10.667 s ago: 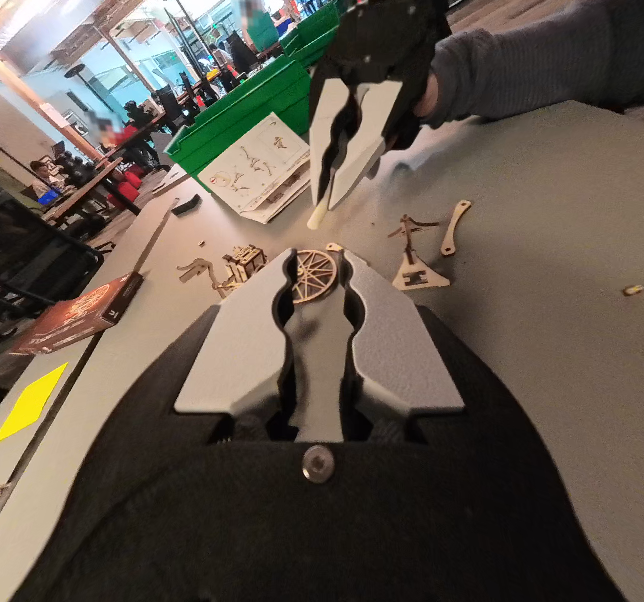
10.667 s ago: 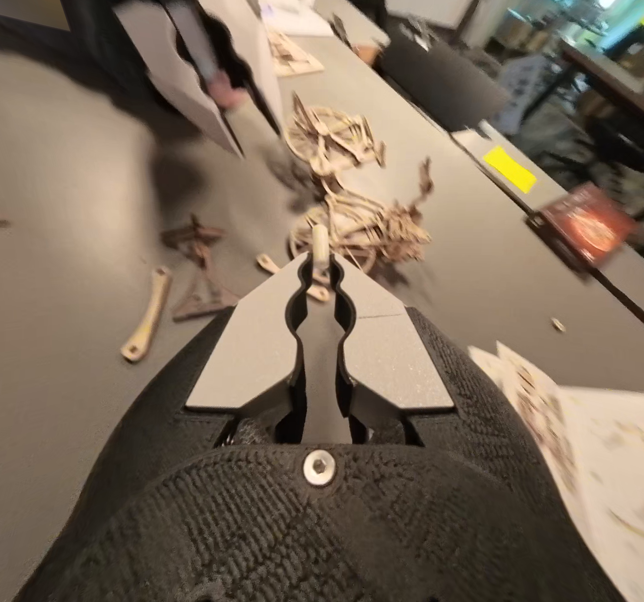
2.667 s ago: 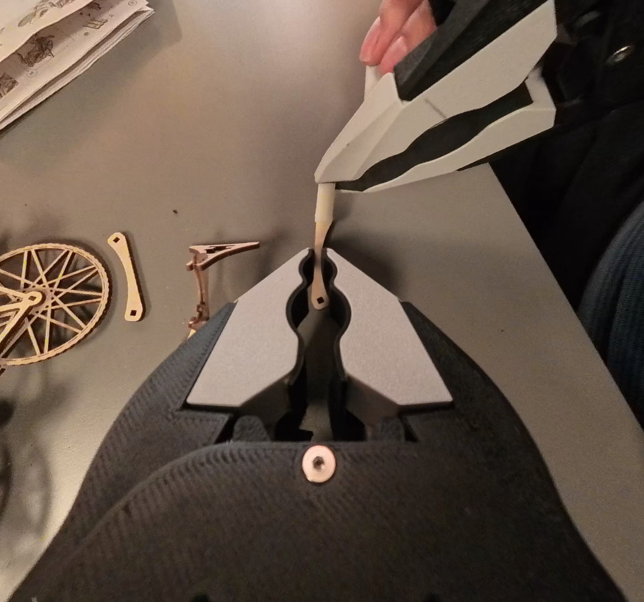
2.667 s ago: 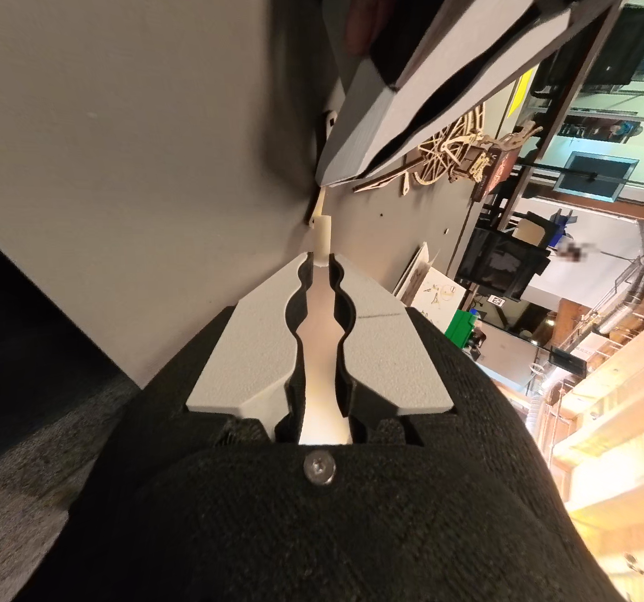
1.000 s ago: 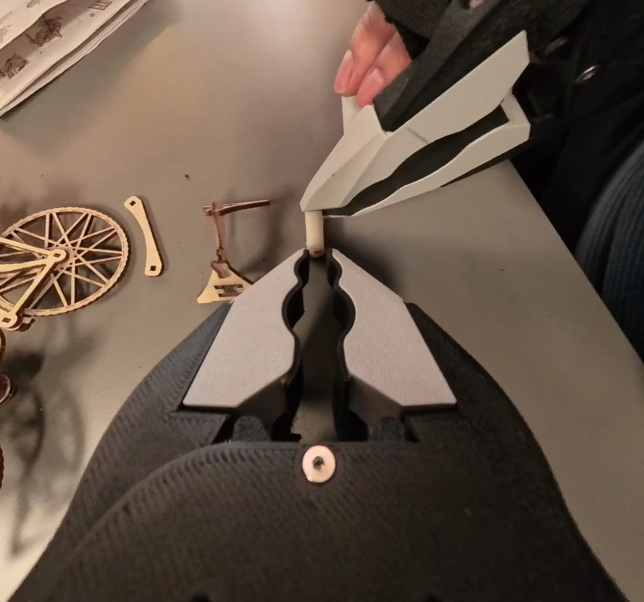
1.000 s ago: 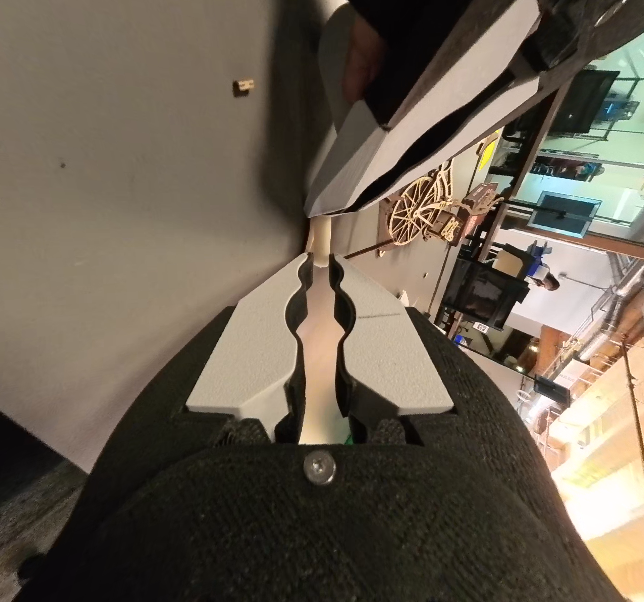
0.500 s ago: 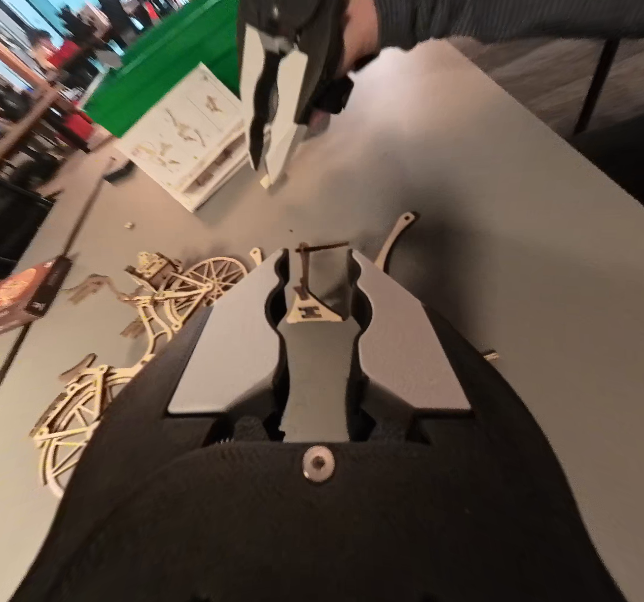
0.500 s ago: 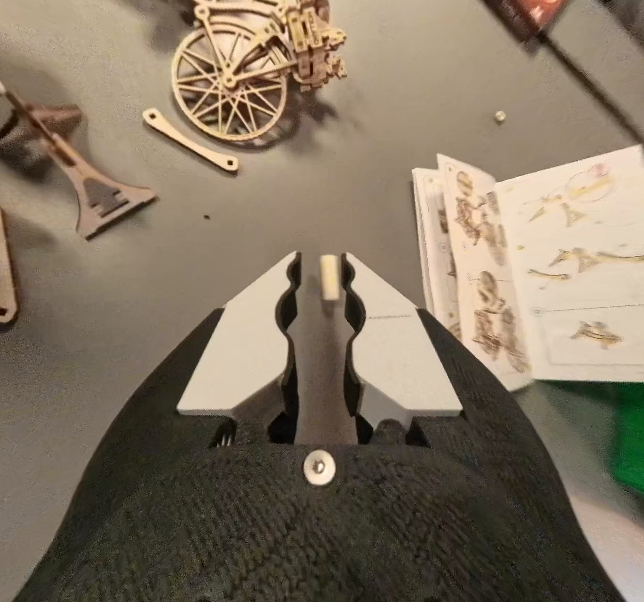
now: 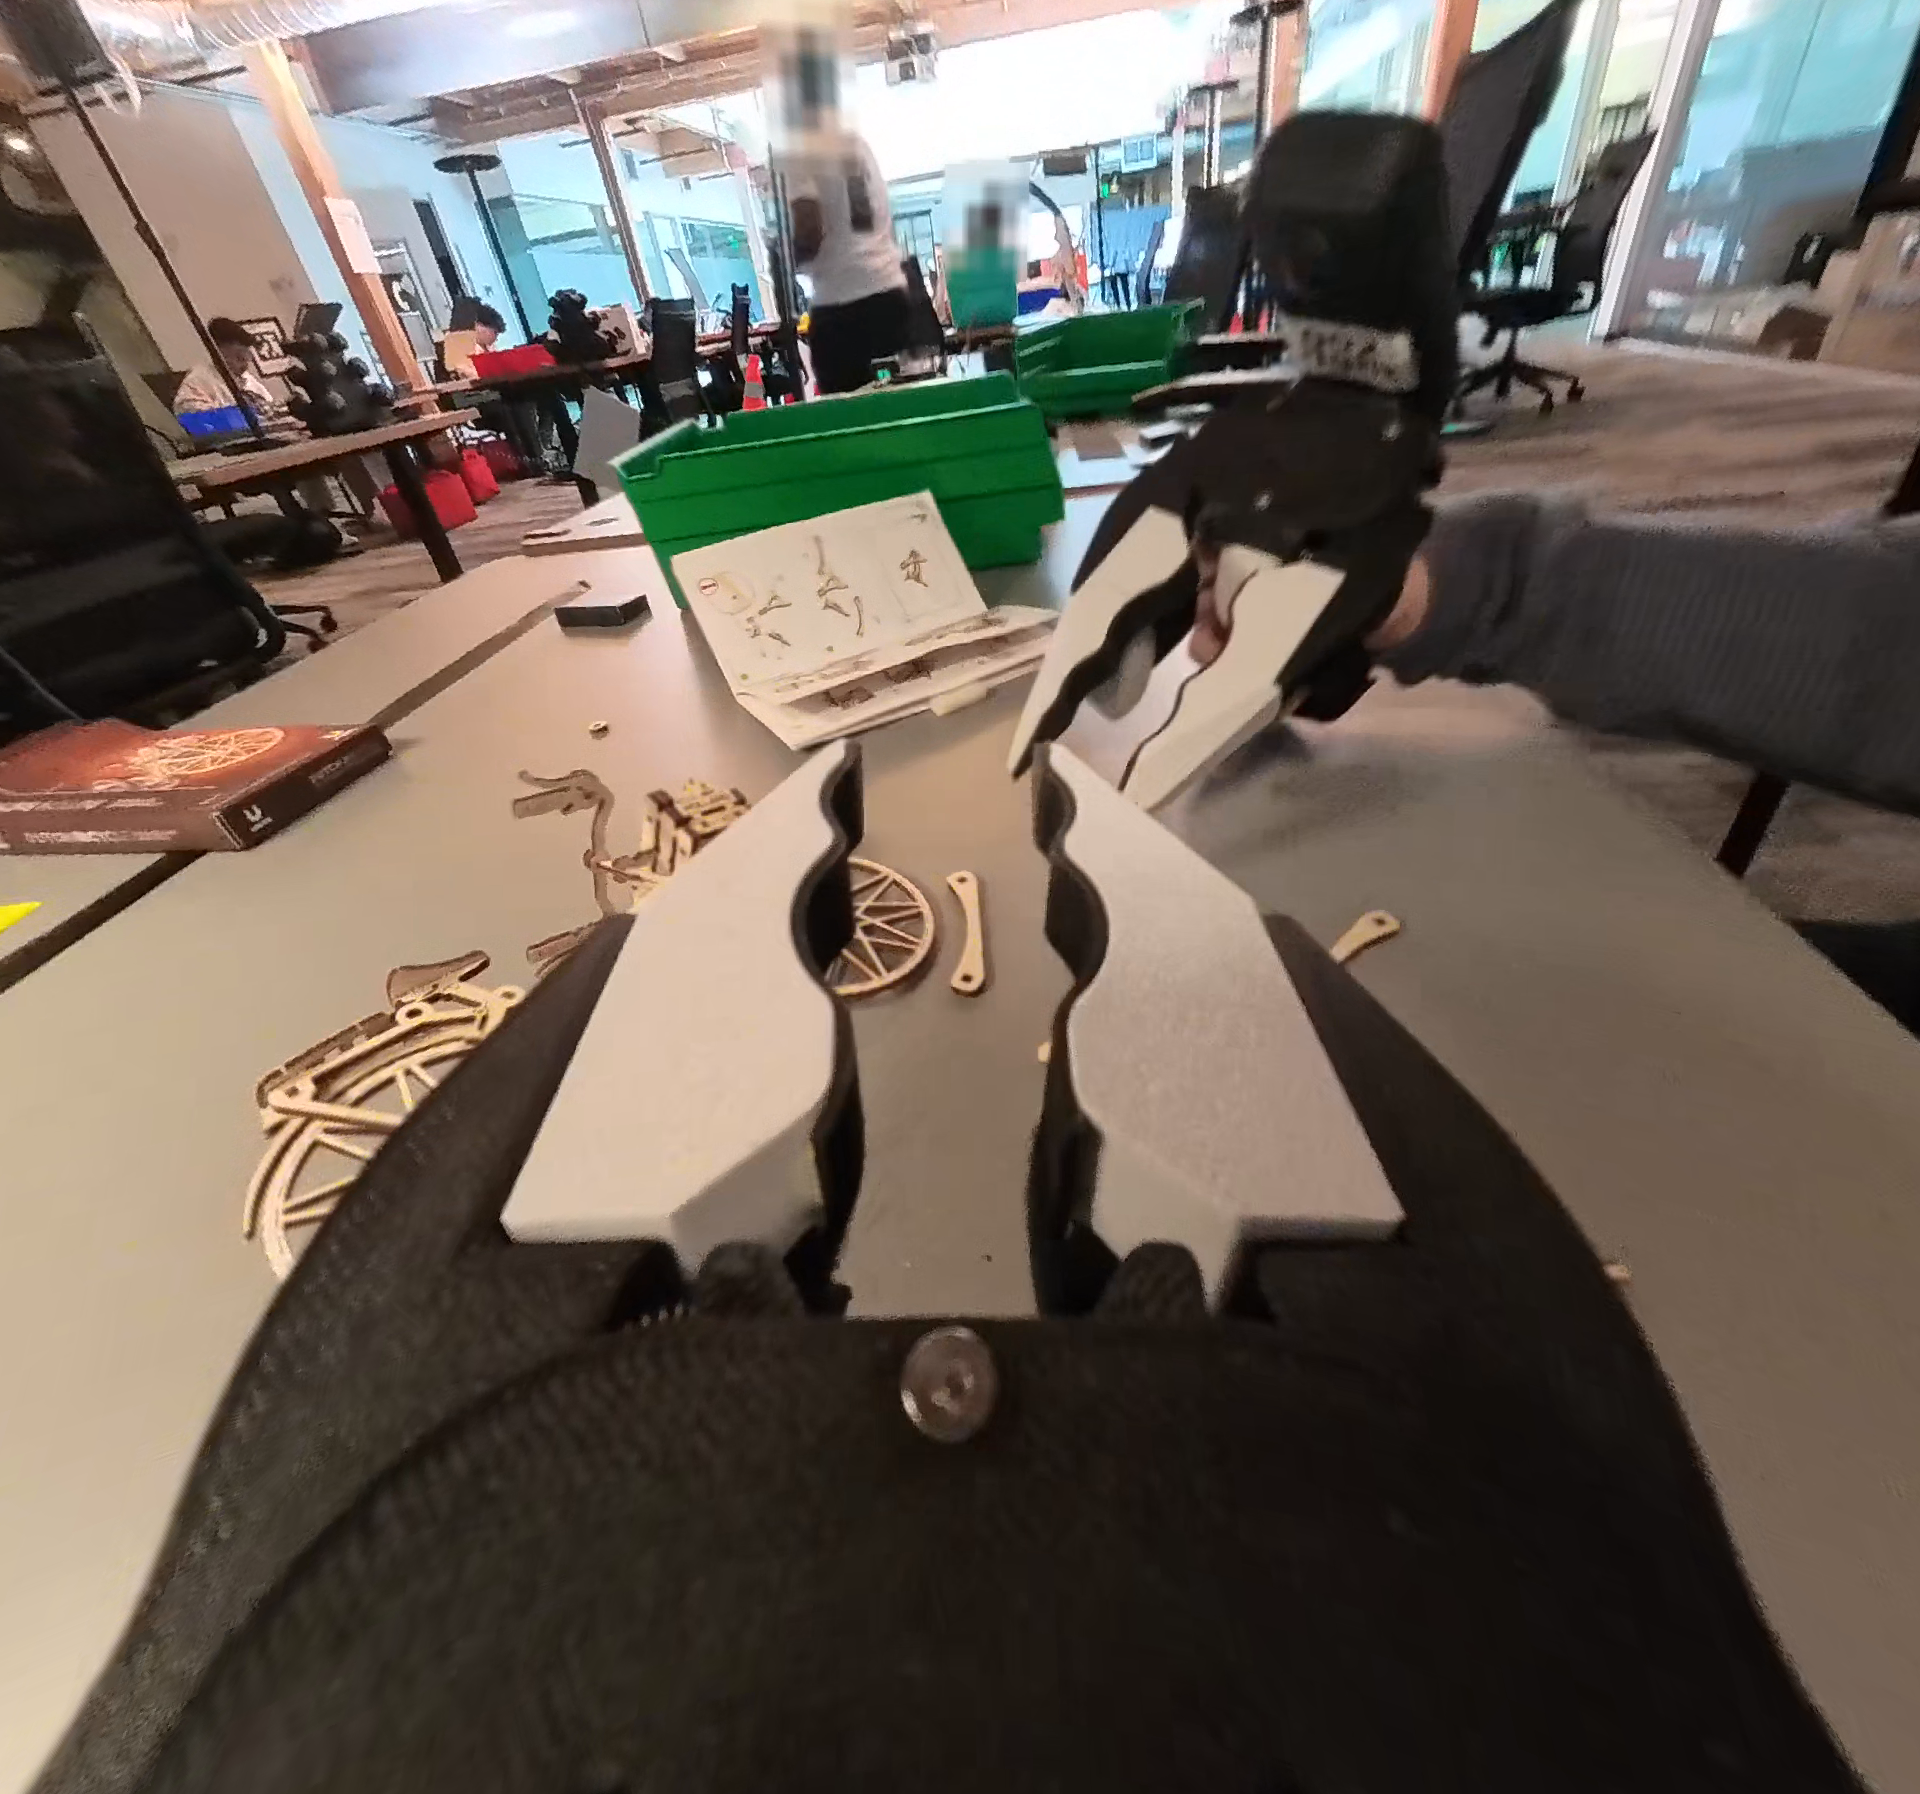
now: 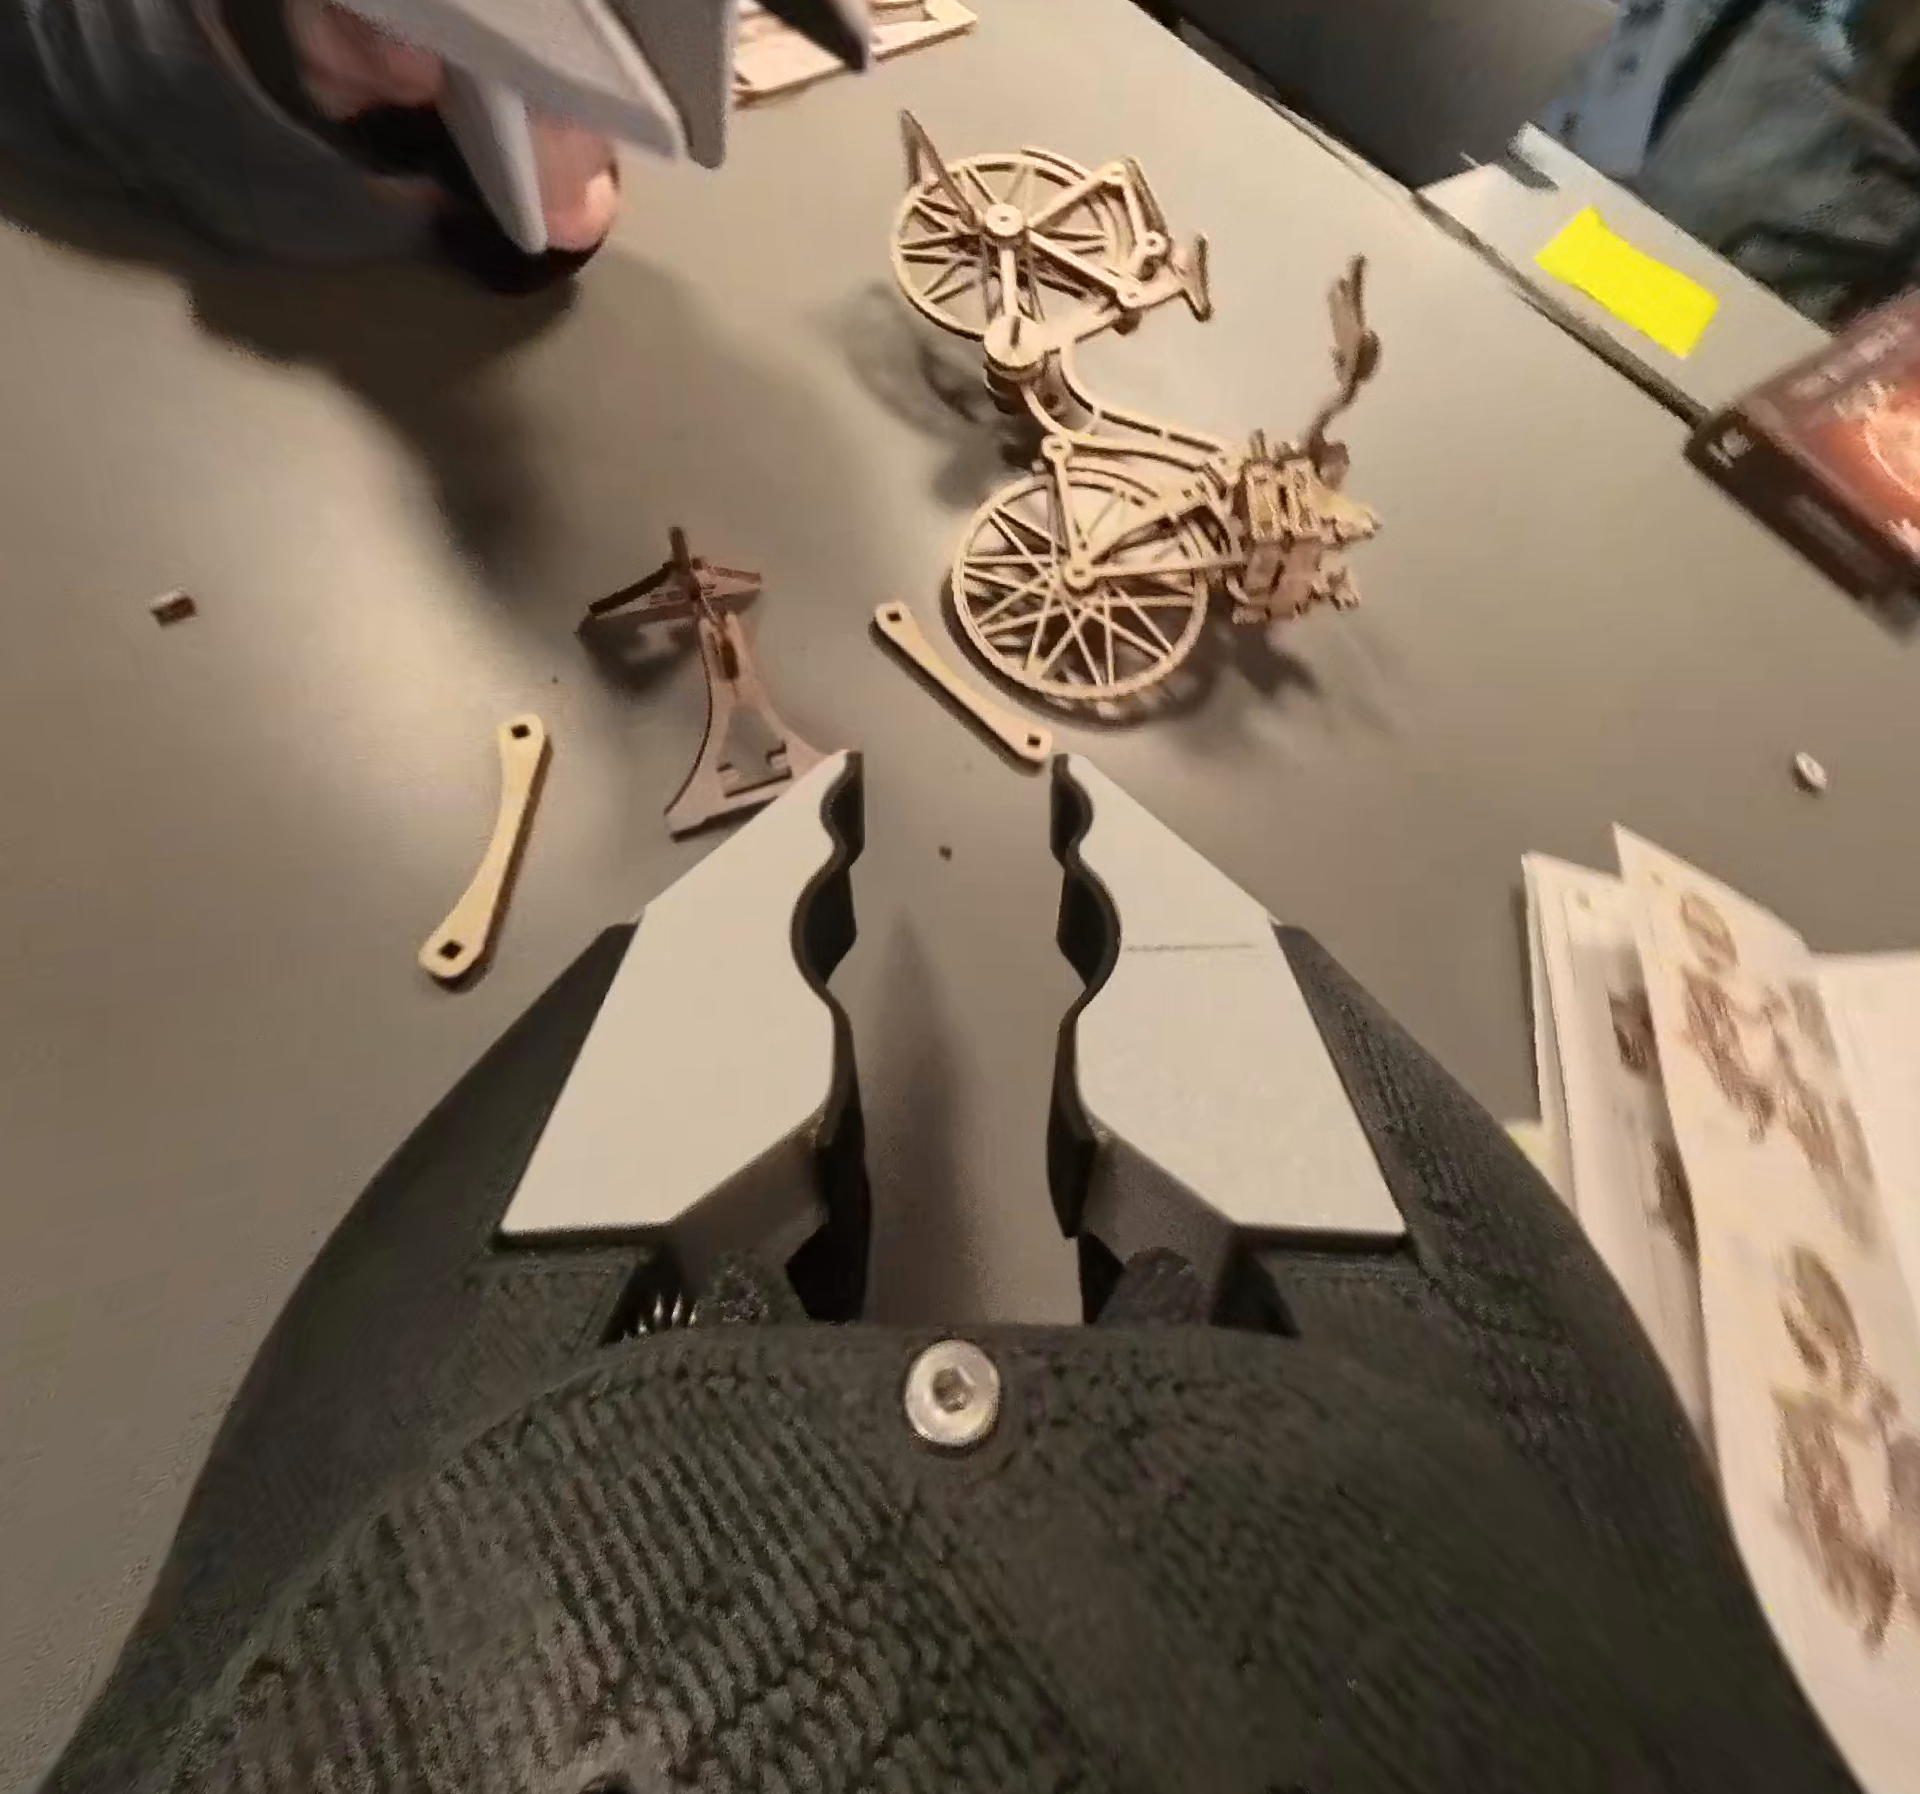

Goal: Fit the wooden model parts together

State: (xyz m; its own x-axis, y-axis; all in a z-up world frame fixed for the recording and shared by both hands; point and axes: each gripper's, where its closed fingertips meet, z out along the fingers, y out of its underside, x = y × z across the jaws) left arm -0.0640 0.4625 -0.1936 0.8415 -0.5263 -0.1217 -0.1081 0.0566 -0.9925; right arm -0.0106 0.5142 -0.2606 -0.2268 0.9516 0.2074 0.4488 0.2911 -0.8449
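While both sets of jaws stand wide and hold nothing, our left gripper [image 9: 945, 788] and right gripper [image 10: 951, 788] hover above the table [image 10: 312, 456], probably choosing a part. The wooden bicycle [image 10: 1101, 456] lies flat beside a loose curved strip [image 10: 486, 856] and stand [image 10: 717, 695]. The open booklet [image 9: 852, 612] and box [image 9: 177, 783] carry print we leave unread.

Print on the dark box [image 9: 197, 788] and instruction booklet [image 9: 852, 622], a label on the right tongs [image 9: 1081, 757].
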